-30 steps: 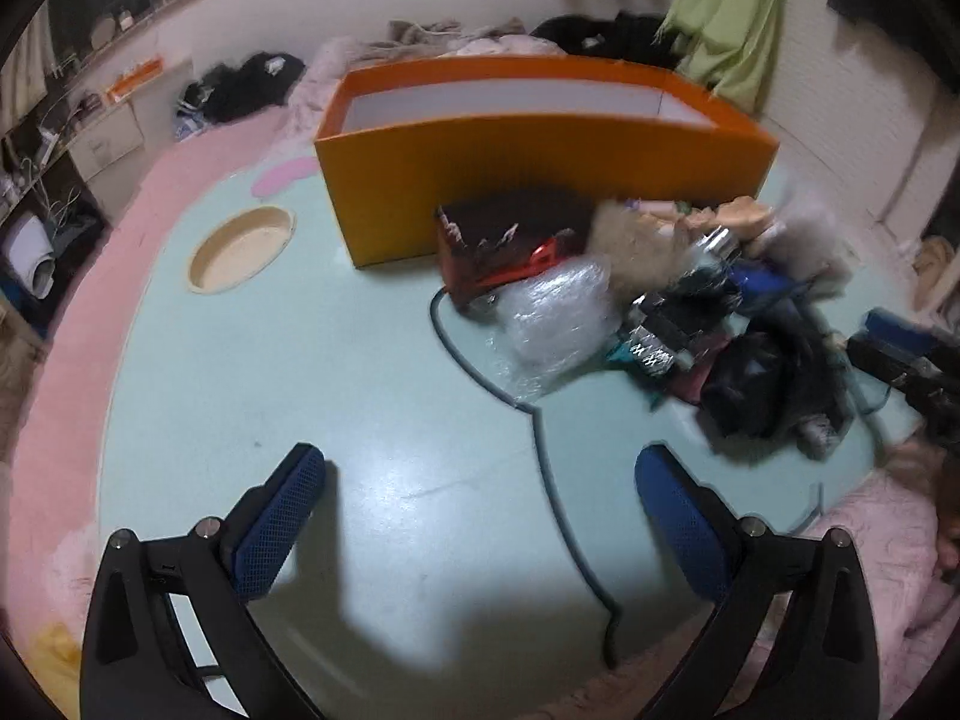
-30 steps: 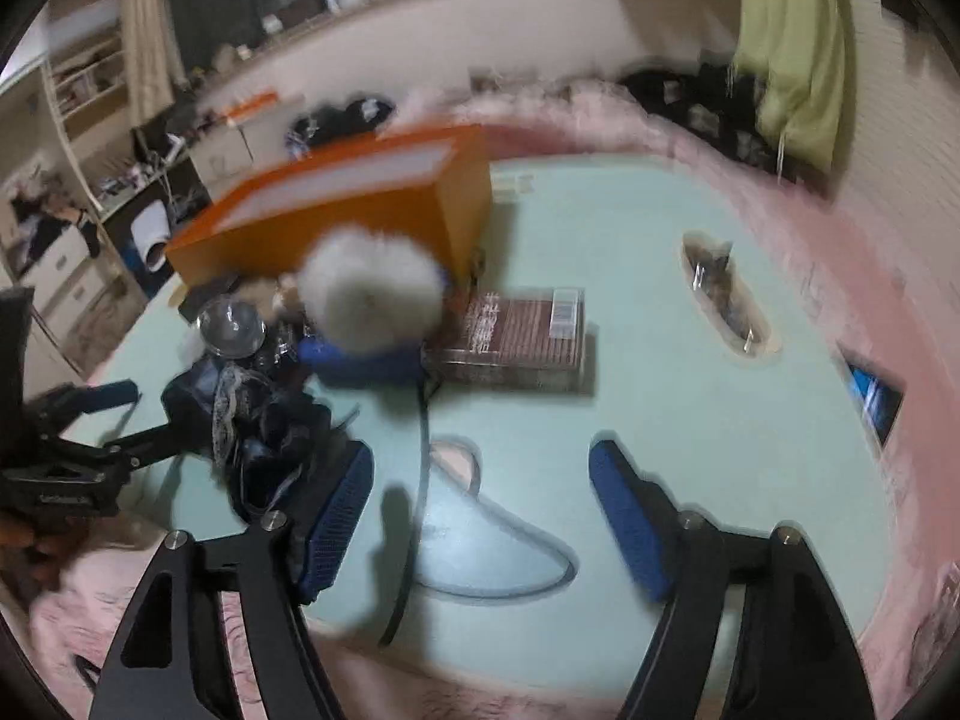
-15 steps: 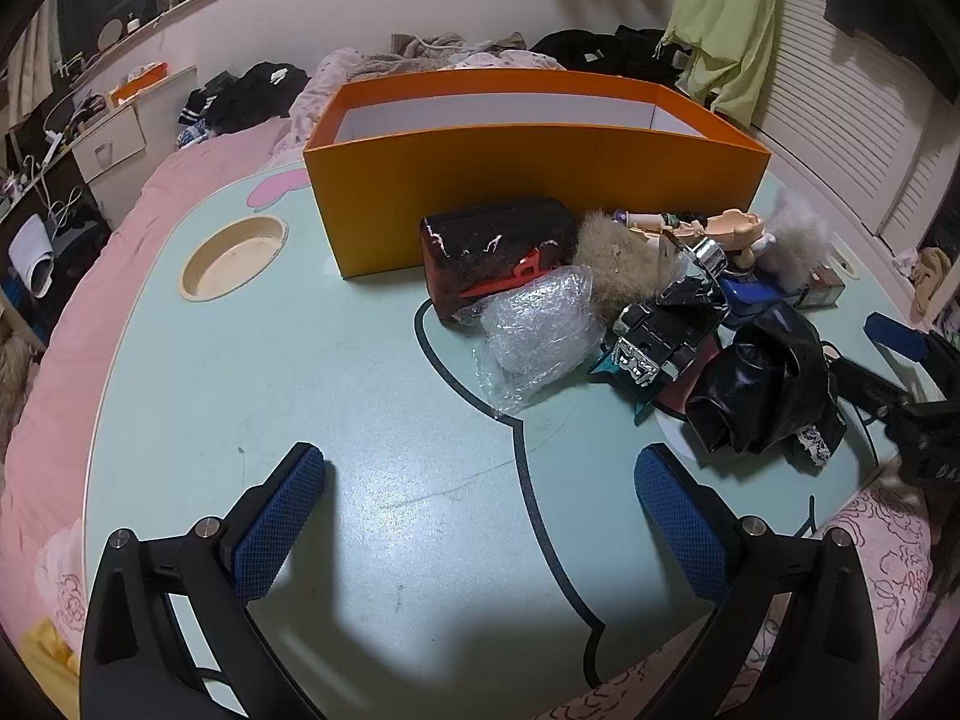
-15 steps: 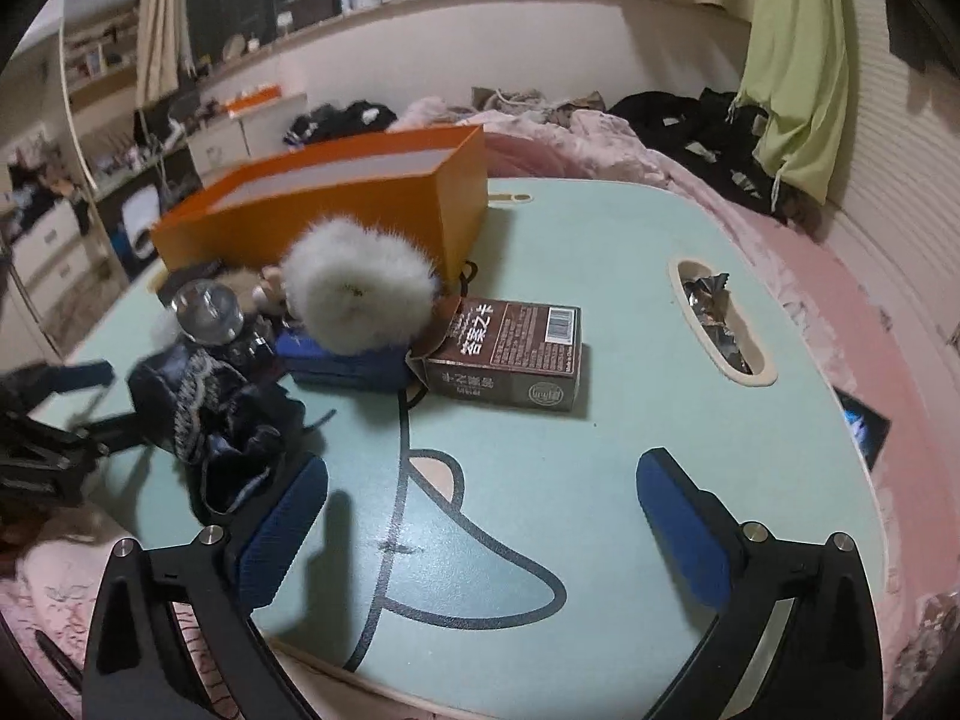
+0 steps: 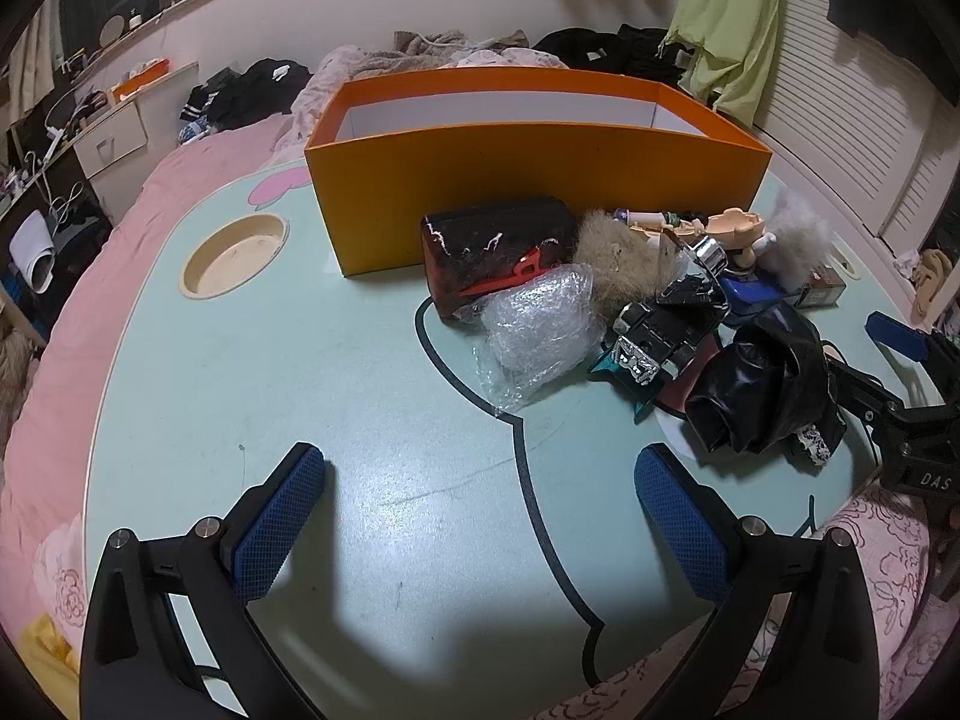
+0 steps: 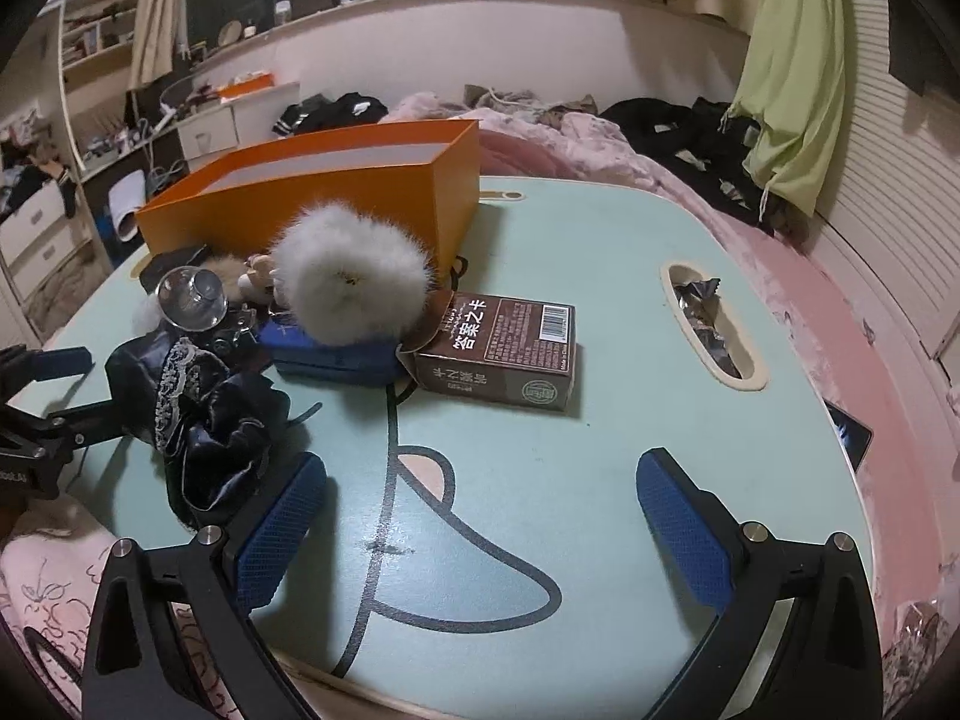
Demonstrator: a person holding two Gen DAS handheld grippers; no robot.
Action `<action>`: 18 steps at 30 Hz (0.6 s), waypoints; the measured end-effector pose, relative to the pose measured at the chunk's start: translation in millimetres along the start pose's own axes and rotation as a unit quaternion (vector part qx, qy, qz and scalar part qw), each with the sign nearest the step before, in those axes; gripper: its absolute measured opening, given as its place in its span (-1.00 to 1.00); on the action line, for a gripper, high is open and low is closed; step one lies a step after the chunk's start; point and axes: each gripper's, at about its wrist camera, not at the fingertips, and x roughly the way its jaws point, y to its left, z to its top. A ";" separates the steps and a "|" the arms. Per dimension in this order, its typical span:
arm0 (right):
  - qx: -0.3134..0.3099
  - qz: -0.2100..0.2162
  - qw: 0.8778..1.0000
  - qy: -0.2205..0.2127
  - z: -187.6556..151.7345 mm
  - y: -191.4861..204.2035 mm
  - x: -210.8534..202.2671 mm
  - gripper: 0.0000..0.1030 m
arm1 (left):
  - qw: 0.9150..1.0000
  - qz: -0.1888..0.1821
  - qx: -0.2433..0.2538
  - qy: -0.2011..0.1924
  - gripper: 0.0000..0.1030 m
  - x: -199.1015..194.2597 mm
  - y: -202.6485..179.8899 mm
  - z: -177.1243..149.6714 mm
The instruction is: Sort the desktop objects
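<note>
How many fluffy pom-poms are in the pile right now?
2. A tan pom-pom lies against the orange box, beside the bubble wrap. A white pom-pom sits on the blue case, next to the brown carton. More may be buried.

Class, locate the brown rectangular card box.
In the right wrist view, the brown rectangular card box lies flat on the pale green table, beside the white fluffy pom-pom.
</note>
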 end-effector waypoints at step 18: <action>0.001 0.000 1.000 -0.001 -0.5 -0.8 -0.6 1.00 | 0.991 -0.055 -0.110 -0.059 0.99 -25.8 31.2 41.7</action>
